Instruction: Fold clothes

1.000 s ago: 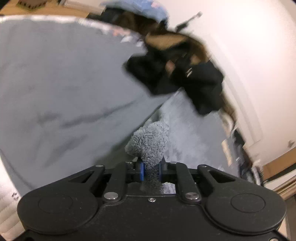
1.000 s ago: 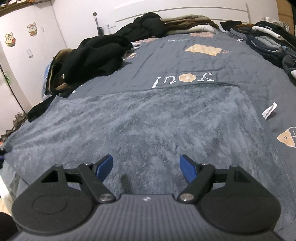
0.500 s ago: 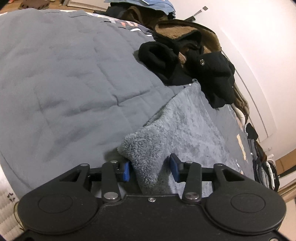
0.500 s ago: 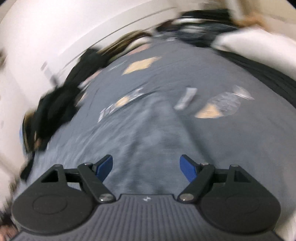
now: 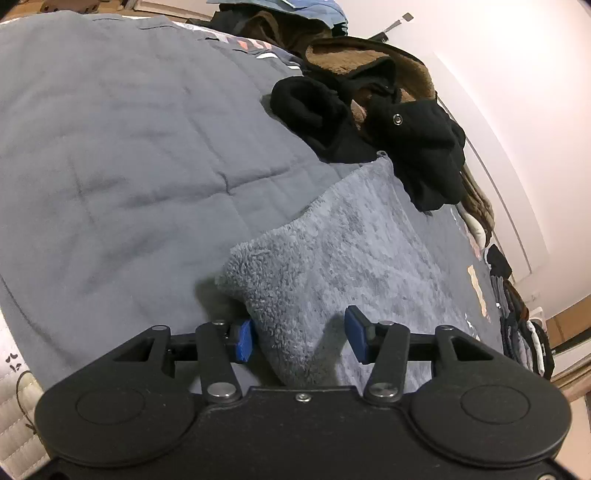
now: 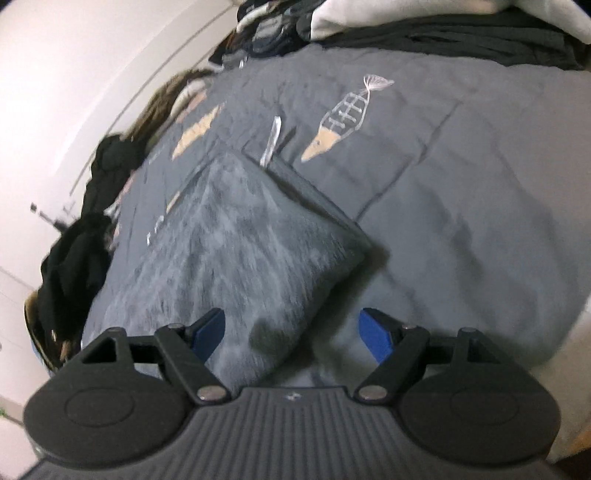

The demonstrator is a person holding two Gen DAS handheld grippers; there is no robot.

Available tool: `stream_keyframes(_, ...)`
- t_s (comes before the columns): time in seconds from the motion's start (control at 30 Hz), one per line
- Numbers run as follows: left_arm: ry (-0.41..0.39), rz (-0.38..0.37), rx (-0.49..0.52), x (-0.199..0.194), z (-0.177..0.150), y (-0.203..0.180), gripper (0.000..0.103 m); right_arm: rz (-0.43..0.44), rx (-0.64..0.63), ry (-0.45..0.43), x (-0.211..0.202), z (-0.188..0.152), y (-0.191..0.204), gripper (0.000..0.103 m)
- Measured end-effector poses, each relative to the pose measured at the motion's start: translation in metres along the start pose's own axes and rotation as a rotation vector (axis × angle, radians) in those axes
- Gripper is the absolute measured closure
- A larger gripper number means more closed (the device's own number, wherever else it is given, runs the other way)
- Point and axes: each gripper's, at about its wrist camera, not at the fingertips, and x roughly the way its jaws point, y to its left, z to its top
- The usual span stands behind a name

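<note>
A fluffy grey fleece garment (image 5: pixel 332 258) lies flat on the bed. Its near left corner bunches up between the blue pads of my left gripper (image 5: pixel 301 341), which stands open around it; the left pad touches the fleece, the right pad is apart. In the right wrist view the same fleece garment (image 6: pixel 236 251) shows its right near corner, with a white label (image 6: pixel 271 142) at its far edge. My right gripper (image 6: pixel 293 334) is open, its fingers straddling that corner just above the cloth.
A grey quilted bedspread (image 5: pixel 110 147) with fish prints (image 6: pixel 340 118) covers the bed. A black and brown jacket pile (image 5: pixel 388 122) sits at the fleece's far left corner. Dark folded clothes (image 6: pixel 443 33) line the right side. White wall behind.
My left gripper was shut on the fleece corner, then opened and let it down onto the bed. My right gripper stayed open and swung right to the fleece's right near corner.
</note>
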Motion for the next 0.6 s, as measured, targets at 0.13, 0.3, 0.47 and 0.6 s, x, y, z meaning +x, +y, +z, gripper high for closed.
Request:
stream_keyframes(0.13,0.008,0.016,-0.008,0.006,0.001,-0.002,0.056,0.040,0.112,0.017,0.019,0.004,-0.009,0.035)
stream_keyframes(0.3,-0.013,-0.026,-0.021,0.000,0.007,0.000,0.089,0.116,0.360,0.011,0.011,0.002,-0.036,0.093)
stream_keyframes(0.47,-0.035,-0.067,-0.013,-0.016,0.014,-0.003,0.090,0.193,0.369,-0.011,-0.018,0.002,-0.028,0.094)
stream_keyframes(0.6,0.023,-0.010,0.035,-0.007,0.015,-0.004,0.088,0.051,0.260,0.063,-0.005,-0.003,-0.034,0.090)
